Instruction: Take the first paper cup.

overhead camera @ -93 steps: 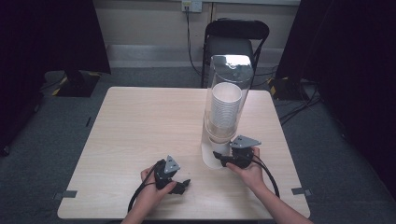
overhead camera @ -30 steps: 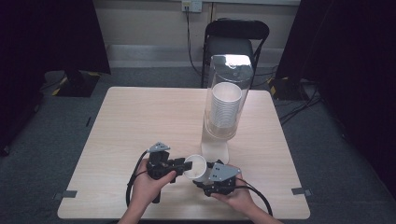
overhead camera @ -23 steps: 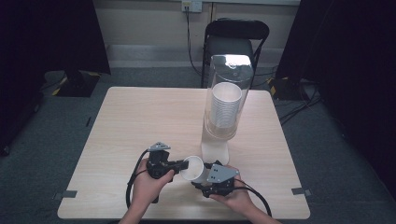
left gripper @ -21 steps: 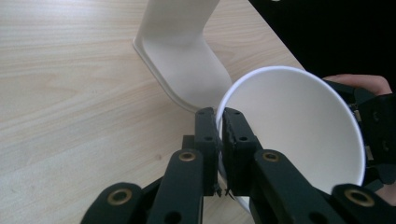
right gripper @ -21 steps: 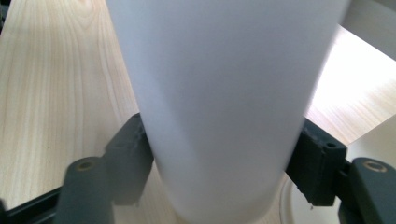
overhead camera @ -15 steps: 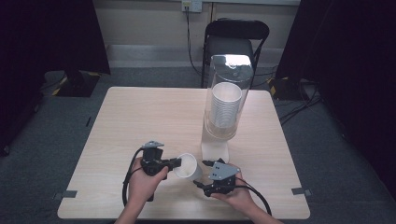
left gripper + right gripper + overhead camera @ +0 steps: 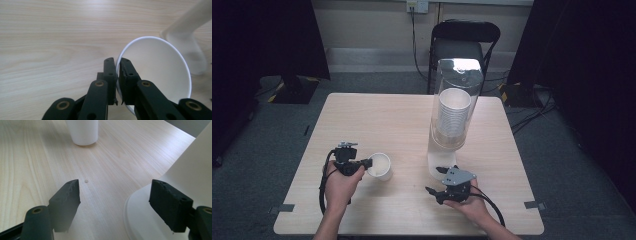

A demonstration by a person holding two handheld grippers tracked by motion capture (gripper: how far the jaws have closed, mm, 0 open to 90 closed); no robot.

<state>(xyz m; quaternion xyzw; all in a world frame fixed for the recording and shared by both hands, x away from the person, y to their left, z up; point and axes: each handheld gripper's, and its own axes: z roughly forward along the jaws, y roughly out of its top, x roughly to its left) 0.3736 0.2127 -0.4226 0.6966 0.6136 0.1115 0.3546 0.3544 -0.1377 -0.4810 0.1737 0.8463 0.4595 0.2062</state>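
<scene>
Left gripper (image 7: pixel 117 72) pinches the paper cup's (image 7: pixel 160 72) rim, one jaw inside, plain in its own view. The high view adds the right gripper (image 7: pixel 431 191), jaws spread, nothing between, beside the dispenser (image 7: pixel 455 115).

Black folding chair (image 7: pixel 466 42) behind wooden table (image 7: pixel 377 115), grey carpet (image 7: pixel 567 160), dark curtains (image 7: pixel 267 35)

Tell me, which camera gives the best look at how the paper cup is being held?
The left gripper view: the left gripper pinches the paper cup by its rim, one jaw inside and one outside. The high view shows the cup small, standing upright on the table. The right gripper view shows its lower part.
</scene>
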